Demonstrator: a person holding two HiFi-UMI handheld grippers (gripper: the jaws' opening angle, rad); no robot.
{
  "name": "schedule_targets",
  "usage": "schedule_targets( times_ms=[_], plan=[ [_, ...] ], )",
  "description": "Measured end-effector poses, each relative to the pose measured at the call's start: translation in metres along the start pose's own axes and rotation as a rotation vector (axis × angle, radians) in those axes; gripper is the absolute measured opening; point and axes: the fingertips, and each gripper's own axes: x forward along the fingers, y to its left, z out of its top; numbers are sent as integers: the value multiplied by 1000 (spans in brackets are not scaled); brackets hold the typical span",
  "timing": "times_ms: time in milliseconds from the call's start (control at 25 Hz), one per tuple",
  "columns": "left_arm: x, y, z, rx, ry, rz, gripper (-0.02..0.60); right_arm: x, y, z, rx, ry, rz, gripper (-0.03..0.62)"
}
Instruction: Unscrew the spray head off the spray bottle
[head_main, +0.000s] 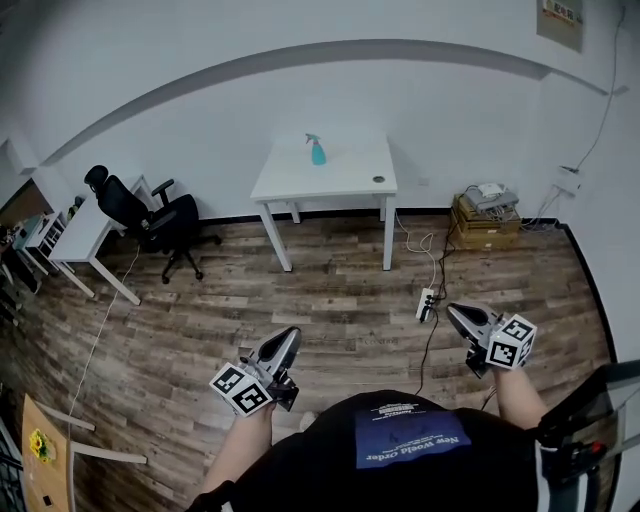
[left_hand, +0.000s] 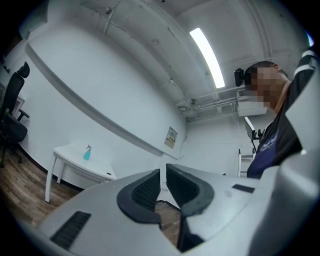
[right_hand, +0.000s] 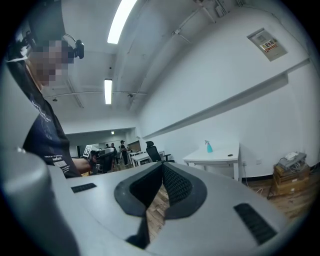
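Observation:
A teal spray bottle (head_main: 317, 150) with a pale spray head stands upright on a white table (head_main: 350, 180) against the far wall. It is small and distant in the left gripper view (left_hand: 87, 153) and the right gripper view (right_hand: 208, 146). My left gripper (head_main: 290, 337) is held low over the wooden floor, far short of the table, shut with nothing between its pads. My right gripper (head_main: 453, 313) is at the same height to the right, also shut and empty. Both point toward the table.
A small dark round thing (head_main: 378, 180) lies on the table's right side. A black office chair (head_main: 150, 215) and a white desk (head_main: 85, 235) stand at left. A power strip (head_main: 427, 303) with cables lies on the floor; stacked boxes (head_main: 483, 218) sit at the right wall.

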Motion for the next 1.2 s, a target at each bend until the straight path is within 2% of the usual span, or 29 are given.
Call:
schedule_targets(
  times_ms=[200, 360, 480, 640, 920, 1200],
  plan=[
    [14, 36, 5, -23, 13, -44, 44, 29, -9, -5, 10, 17, -33, -3],
    [8, 84, 16, -29, 11, -89, 44, 69, -2, -4, -5, -2, -82, -3],
    [5, 121, 33, -39, 19, -129, 43, 106, 8, 2, -10, -6, -113, -3],
    [-9, 170, 63, -19, 38, -165, 44, 171, 29, 16, -33, -20, -112, -3],
    [-48, 248, 103, -20, 21, -146, 44, 270, 62, 14, -39, 14, -68, -3],
    [-73, 301, 112, -57, -11, -81, 44, 319, 64, 18, -52, 52, -45, -3]
  ],
)
